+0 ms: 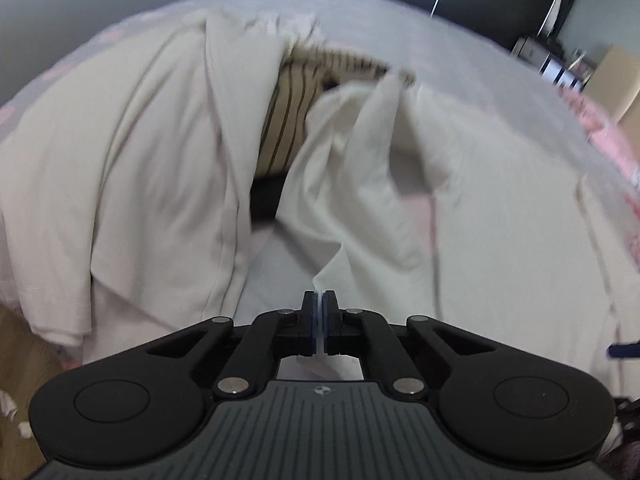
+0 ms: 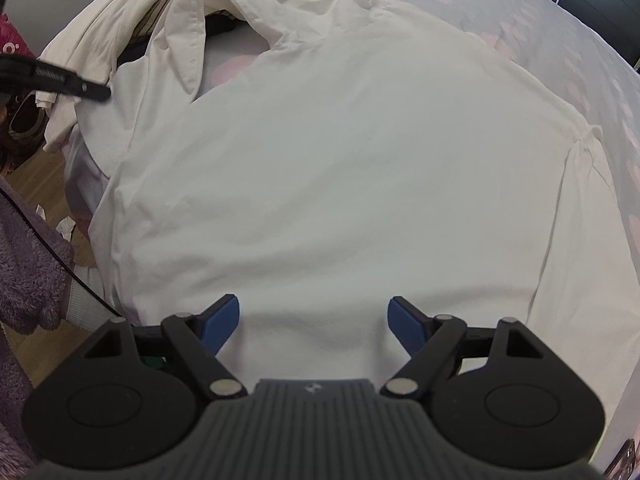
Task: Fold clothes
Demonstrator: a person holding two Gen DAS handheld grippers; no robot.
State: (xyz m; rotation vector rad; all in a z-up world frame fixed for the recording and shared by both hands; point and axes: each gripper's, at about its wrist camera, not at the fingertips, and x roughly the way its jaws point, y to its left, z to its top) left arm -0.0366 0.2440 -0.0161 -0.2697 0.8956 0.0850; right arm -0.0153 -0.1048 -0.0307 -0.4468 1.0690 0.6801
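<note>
A white shirt (image 2: 340,160) lies spread flat on the bed, collar toward the far left. My right gripper (image 2: 313,320) hovers just above its near part, open, with blue pads (image 2: 224,320) wide apart and nothing between them. In the left wrist view the same shirt (image 1: 400,200) is rumpled, and one edge of it runs to my left gripper (image 1: 319,300). That gripper is shut, with a thin white sliver of the shirt's edge pinched between its black fingers. The left gripper also shows as a dark bar (image 2: 96,91) at the shirt's left edge.
A cream garment (image 1: 140,140) and a striped garment (image 1: 288,120) are heaped beyond the shirt, over something black. The bed cover (image 2: 560,40) is pale with pink patches. Wooden floor (image 2: 36,176) lies left of the bed, beside a person's purple fleece sleeve (image 2: 28,260).
</note>
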